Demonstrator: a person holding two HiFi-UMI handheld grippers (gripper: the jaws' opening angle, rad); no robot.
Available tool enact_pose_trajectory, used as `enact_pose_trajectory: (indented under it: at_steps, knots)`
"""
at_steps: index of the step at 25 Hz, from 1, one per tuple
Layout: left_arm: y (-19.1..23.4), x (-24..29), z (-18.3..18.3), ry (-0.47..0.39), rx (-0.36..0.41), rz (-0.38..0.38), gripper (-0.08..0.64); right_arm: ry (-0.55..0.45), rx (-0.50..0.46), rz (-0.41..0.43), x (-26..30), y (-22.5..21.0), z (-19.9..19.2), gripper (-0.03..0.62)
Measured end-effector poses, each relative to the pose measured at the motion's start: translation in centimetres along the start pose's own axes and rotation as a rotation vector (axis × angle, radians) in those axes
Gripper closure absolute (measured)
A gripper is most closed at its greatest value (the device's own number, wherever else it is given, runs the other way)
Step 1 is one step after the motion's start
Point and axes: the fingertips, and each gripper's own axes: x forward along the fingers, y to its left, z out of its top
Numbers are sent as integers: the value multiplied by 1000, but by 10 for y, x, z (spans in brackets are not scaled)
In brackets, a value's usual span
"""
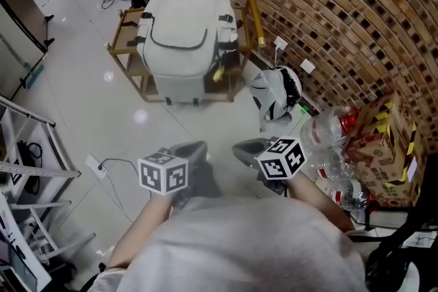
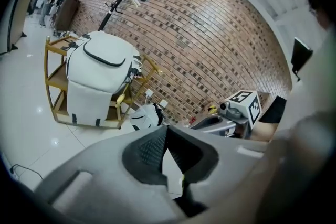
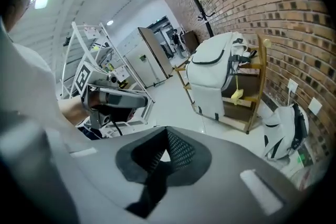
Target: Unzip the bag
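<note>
Bag (image 1: 183, 37) stands apart from left claw (image 2: 167, 129) and right claw (image 3: 167, 135), both closed.

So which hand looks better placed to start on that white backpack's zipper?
Left, by a little. Both are shut, empty and far from the white backpack on its wooden rack. The left hand-held gripper lines up with it; the right hand-held gripper sits off toward the brick wall.

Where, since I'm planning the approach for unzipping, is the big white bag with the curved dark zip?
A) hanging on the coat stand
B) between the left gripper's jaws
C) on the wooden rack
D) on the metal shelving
C: the big white bag sits on top of the wooden rack beside the brick wall.
</note>
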Motion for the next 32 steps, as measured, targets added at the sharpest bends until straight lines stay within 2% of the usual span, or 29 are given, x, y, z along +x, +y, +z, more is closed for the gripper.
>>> enact_pose_trajectory:
  at_steps: [3,5,11,23,32]
  knots:
    - [-51,-18,-42,-4,23,17,560,-7,-23,9,-38,26,-43,591]
    - [-76,-32,-62,-1,34,42,560,-31,-28,30,-58,45,-55,591]
    - [-121,-69,-72,-49,55,92,560,-119,-77,83,-90,97,-44,591]
    - [-118,-112,-75,-115,33,157,560,-99,-128,113,-73,133,-40,591]
    - [-133,-108,-62,-126,90,145,560,-133,-143,97,-88,130,-36,591]
